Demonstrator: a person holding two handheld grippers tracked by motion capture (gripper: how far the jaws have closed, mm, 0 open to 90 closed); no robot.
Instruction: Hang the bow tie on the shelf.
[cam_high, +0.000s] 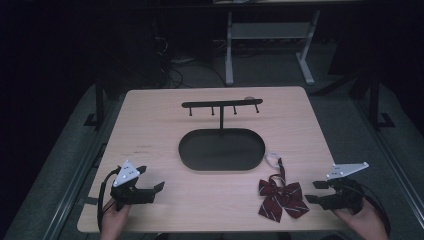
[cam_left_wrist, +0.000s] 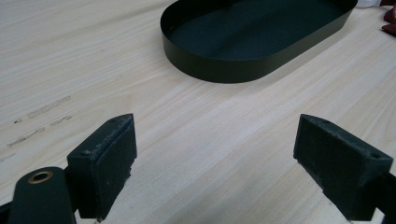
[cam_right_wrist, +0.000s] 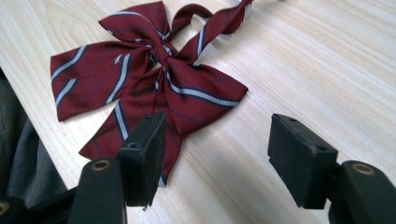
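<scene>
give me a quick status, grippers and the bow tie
Left gripper open, empty, near table edge. Right gripper open, empty, beside the bow tie. Bow tie flat on table, untouched. Black tray with hook stand behind; nothing between.

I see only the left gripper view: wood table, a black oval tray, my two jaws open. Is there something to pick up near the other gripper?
Observer: Yes, a dark red striped bow tie lies flat by the table's near edge, just left of the right gripper.
Operator: Is the right gripper holding it?
Observer: No. In the right gripper view its jaws stand open, the bow tie just beyond them.
Operator: Is my tray only a tray?
Observer: No, a post rises from the black oval tray and carries a bar with four pegs.
</scene>
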